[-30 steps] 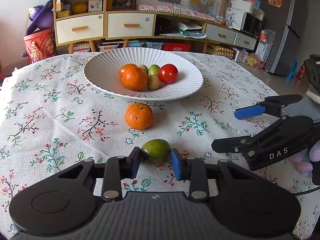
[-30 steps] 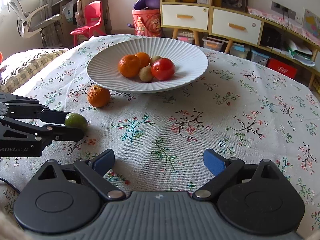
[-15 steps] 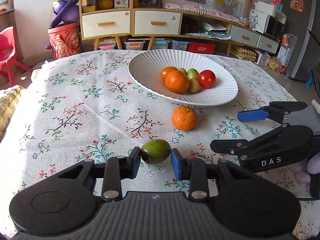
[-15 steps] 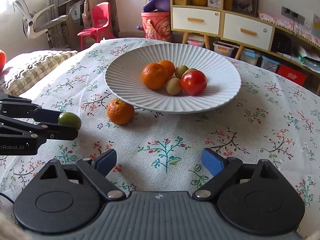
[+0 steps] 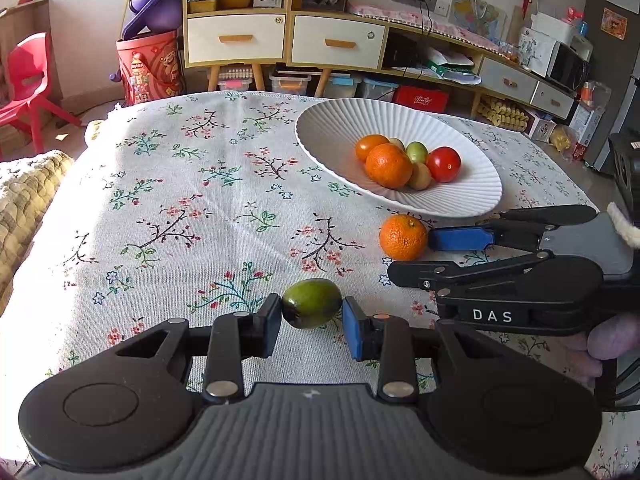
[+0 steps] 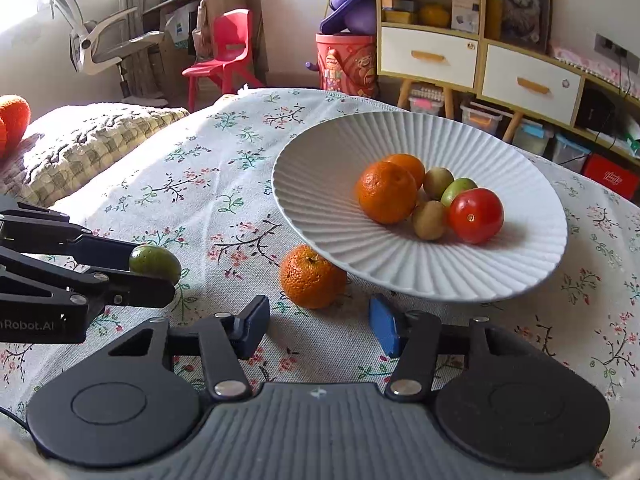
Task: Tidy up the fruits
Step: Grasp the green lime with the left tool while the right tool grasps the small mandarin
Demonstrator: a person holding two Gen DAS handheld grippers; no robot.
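Left gripper (image 5: 312, 318) clamps green fruit (image 5: 311, 303) | right gripper (image 6: 318, 322) apart near orange (image 6: 312, 282), plate (image 6: 320, 200) rim

A small green oval fruit (image 5: 311, 303) is held off the worktop. A dimpled orange mandarin (image 5: 403, 238) lies beside the white ribbed plate (image 5: 332, 136), in which two mandarins, a red tomato (image 5: 443, 164) and small greenish fruits are clustered.

A floral tablecloth (image 5: 192, 208) covers the table; behind stand a red chair (image 6: 228, 46) and a drawer cabinet (image 5: 280, 40).
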